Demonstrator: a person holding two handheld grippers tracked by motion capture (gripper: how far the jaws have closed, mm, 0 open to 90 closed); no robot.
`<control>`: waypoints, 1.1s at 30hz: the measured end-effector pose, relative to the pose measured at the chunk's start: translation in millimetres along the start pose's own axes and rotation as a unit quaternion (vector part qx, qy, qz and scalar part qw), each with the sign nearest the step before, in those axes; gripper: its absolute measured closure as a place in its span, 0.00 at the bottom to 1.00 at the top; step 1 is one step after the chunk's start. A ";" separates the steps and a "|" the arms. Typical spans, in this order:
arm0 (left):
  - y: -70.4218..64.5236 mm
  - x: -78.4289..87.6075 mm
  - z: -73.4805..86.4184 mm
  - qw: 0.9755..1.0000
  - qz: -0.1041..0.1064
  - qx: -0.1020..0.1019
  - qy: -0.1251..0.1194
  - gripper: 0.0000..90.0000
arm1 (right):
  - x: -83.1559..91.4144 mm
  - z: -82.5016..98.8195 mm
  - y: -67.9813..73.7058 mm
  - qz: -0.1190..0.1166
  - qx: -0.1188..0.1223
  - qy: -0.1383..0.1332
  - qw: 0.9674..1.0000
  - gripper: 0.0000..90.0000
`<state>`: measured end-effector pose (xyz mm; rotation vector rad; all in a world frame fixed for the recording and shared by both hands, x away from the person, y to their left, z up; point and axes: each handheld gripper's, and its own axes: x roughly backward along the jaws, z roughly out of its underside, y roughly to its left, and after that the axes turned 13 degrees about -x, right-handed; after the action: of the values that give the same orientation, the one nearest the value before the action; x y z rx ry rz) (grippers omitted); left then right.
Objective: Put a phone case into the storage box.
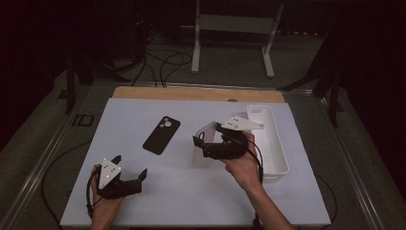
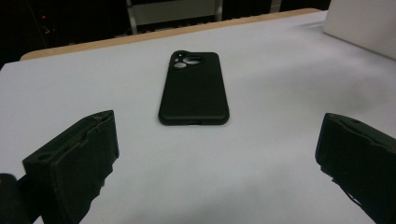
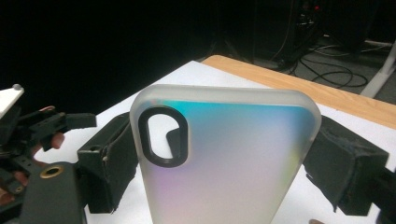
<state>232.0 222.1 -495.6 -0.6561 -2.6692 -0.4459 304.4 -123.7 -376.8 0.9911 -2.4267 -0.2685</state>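
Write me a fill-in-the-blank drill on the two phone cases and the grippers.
1. The right gripper grips a translucent phone case, holding it ____ on its end.
2. The black phone case lies ____ on the white mat.
3. The left gripper has its jaws ____, with nothing between them.
4. The white tray sits on the person's ____ side of the mat.

Missing words: upright; flat; open; right

We see a white table top [image 1: 191, 191] with a wooden strip along its far edge. A black phone case [image 1: 162, 134] lies flat on it, ahead of the left gripper's fingers [image 2: 74, 158]. A white tray [image 1: 273, 139] rests just beyond the right gripper's fingers [image 3: 345, 163].
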 end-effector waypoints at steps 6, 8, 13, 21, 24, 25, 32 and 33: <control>0.3 0.0 0.2 1.000 -0.007 0.000 -0.002 0.00 | -0.3 -6.9 -6.0 0.010 -0.001 -0.004 1.000 0.18; 0.2 -0.4 0.4 1.000 -0.008 0.000 -0.002 0.00 | -0.2 -10.0 -8.7 0.015 0.000 -0.005 1.000 0.18; -0.3 -1.4 0.4 1.000 -0.008 -0.002 0.000 0.00 | 0.3 -18.0 -14.2 0.023 -0.001 -0.011 1.000 0.18; 0.3 -0.6 0.4 1.000 -0.015 0.000 -0.004 0.00 | -0.1 -30.3 -23.9 0.037 -0.001 -0.019 0.999 0.18; 0.2 -0.4 0.4 1.000 -0.016 0.000 -0.003 0.00 | -1.4 -34.6 -28.9 0.044 -0.002 -0.022 0.999 0.18; 0.2 -0.5 0.4 1.000 -0.016 -0.001 -0.002 0.00 | -1.9 -36.2 -30.7 0.048 -0.001 -0.023 0.999 0.18; 0.0 -0.4 0.3 1.000 -0.018 -0.001 -0.002 0.00 | -5.1 -47.6 -41.3 0.063 -0.003 -0.027 0.998 0.18; 0.0 -0.3 0.3 1.000 -0.019 -0.001 -0.002 0.00 | -5.3 -48.9 -42.3 0.065 -0.005 -0.027 0.997 0.18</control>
<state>232.1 222.1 -495.9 -0.6085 -2.6902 -0.4580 358.3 -150.0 -352.2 0.8268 -2.5240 -0.2650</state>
